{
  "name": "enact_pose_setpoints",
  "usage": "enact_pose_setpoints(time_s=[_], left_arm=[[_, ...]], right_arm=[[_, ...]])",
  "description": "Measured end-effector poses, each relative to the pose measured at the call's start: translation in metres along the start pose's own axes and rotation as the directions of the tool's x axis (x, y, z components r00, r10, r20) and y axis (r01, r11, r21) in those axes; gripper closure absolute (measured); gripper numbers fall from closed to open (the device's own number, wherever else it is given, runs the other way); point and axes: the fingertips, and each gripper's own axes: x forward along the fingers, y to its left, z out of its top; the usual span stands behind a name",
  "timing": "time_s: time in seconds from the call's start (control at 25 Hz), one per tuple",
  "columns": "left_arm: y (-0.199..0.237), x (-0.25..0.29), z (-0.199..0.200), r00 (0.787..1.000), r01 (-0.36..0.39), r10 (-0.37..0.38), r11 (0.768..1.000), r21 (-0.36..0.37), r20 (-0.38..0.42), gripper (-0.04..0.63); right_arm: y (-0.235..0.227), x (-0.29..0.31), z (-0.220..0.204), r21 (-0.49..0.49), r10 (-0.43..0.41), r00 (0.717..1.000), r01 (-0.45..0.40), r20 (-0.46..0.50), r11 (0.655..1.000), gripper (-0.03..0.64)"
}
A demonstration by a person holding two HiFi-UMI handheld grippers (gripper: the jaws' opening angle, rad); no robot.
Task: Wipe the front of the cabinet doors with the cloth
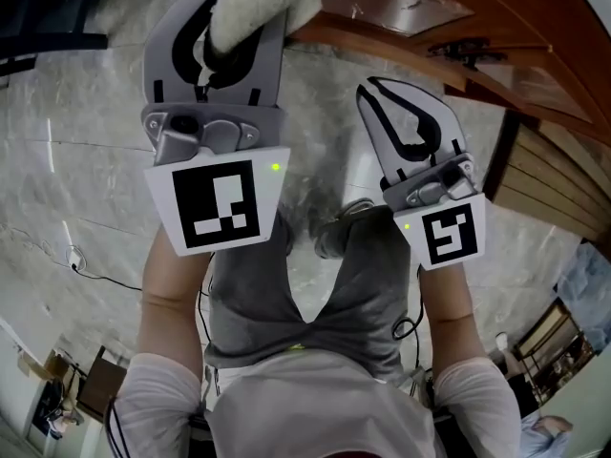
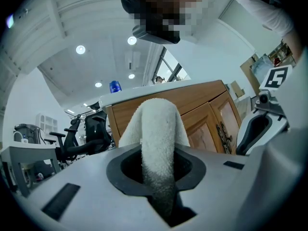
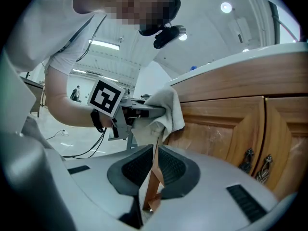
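the left gripper [image 2: 159, 173] is clamping a bunched fold of the likely soft, light cloth [image 2: 158, 124] while the right gripper [image 3: 153, 177] is idling closed.

Cloth [image 2: 156, 129] in the left gripper [image 1: 221, 36] — right gripper [image 1: 401, 113] beside it, cabinet doors [image 3: 240, 129] ahead.

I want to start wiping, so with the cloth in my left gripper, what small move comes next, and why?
Probably ease the left gripper forward until the cloth presses on the cabinet door. Its jaws are shut on the cloth, which sticks out past them toward the wood; whether it touches yet is unclear. The right gripper is shut, empty.
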Motion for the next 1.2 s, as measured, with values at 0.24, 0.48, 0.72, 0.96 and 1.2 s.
enact_pose_setpoints(time_s=[0.24,0.48,0.72,0.96,1.2], left_arm=[[-0.005,0.010,0.002,1.000,-0.002,0.001,1.000,0.013,0.022,0.503],[-0.015,0.017,0.004,0.999,0.004,-0.005,0.999,0.036,0.048,0.503],[-0.028,0.021,0.008,0.993,-0.002,-0.006,0.998,0.060,0.118,0.503],[-0.049,0.024,0.014,0.986,0.012,-0.025,0.997,0.081,0.167,0.503],[-0.066,0.029,0.022,0.979,0.024,-0.043,0.995,0.100,0.199,0.503]], right_arm=[[0.004,0.006,-0.016,0.023,0.010,0.999,-0.011,0.032,1.000,0.558],[0.004,0.012,-0.028,0.009,0.022,0.997,-0.023,0.069,1.000,0.558],[0.003,0.016,-0.044,-0.039,0.021,0.993,-0.017,0.113,0.999,0.558],[0.001,0.011,-0.061,-0.071,0.012,0.990,-0.002,0.141,0.997,0.558],[-0.006,0.007,-0.069,-0.090,0.003,0.986,0.012,0.167,0.996,0.558]])
